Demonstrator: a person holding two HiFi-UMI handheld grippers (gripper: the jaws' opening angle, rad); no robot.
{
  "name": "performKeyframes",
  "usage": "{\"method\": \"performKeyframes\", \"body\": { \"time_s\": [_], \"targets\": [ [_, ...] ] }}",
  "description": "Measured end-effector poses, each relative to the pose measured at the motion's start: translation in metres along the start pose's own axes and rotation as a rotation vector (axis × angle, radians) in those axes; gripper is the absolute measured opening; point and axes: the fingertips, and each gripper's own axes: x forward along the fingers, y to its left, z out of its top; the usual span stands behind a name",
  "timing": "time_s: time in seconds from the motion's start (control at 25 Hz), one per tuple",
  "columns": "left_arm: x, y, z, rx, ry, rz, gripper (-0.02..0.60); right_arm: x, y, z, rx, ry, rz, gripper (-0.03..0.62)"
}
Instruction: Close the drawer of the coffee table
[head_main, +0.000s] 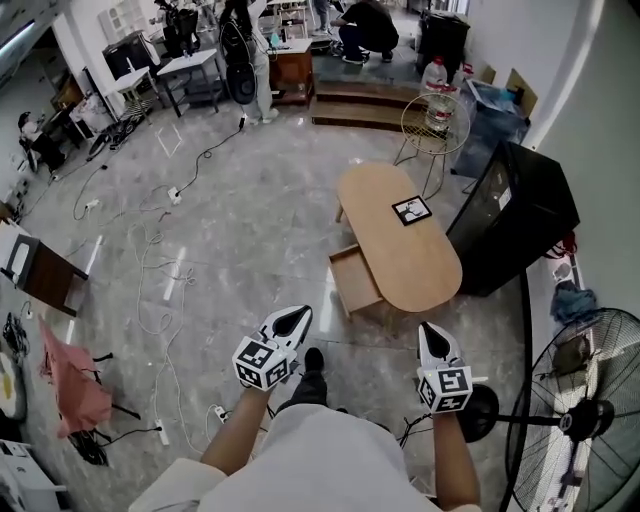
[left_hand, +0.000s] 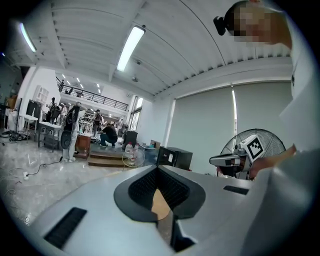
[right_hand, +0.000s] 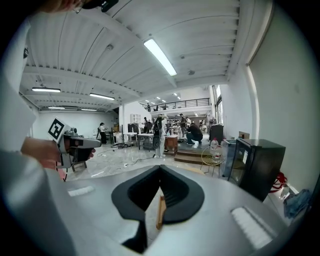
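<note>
The coffee table (head_main: 400, 250) has an oval wooden top and stands ahead on the grey floor, carrying a black-and-white marker card (head_main: 411, 210). Its wooden drawer (head_main: 355, 282) is pulled out on the table's left side. Both grippers hang in the air short of the table, touching nothing. My left gripper (head_main: 297, 318) lies below and left of the drawer, its jaws shut and empty (left_hand: 159, 170). My right gripper (head_main: 432, 335) sits below the table's near end, its jaws also closed together with nothing held (right_hand: 159, 166). A strip of the wooden drawer (right_hand: 160, 212) shows through its jaws.
A black cabinet (head_main: 520, 215) stands right of the table, and a floor fan (head_main: 590, 400) is at the near right. A wire stand with a water bottle (head_main: 435, 120) is behind the table. Cables (head_main: 160, 260) trail over the floor at left. People work at the back.
</note>
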Motion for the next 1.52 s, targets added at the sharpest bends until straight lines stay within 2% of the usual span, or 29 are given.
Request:
{"method": "performKeyframes", "body": {
  "time_s": [0.28, 0.64, 0.92, 1.24, 1.52],
  "targets": [
    [0.045, 0.057, 0.022, 0.01, 0.001, -0.038, 0.006, 0.057, -0.015, 0.022, 0.015, -0.013, -0.069, 0.011],
    [0.096, 0.13, 0.053, 0.01, 0.004, -0.105, 0.006, 0.131, -0.015, 0.053, 0.012, -0.005, -0.125, 0.011],
    [0.133, 0.178, 0.063, 0.006, 0.015, -0.142, 0.006, 0.18, -0.021, 0.065, 0.014, -0.001, -0.171, 0.011],
    [0.162, 0.208, 0.066, 0.017, 0.043, -0.176, 0.006, 0.22, -0.025, 0.072, 0.007, -0.003, -0.189, 0.011],
    [0.184, 0.208, 0.068, 0.017, 0.049, -0.17, 0.006, 0.238, -0.041, 0.07, -0.001, 0.014, -0.179, 0.011]
  ]
}}
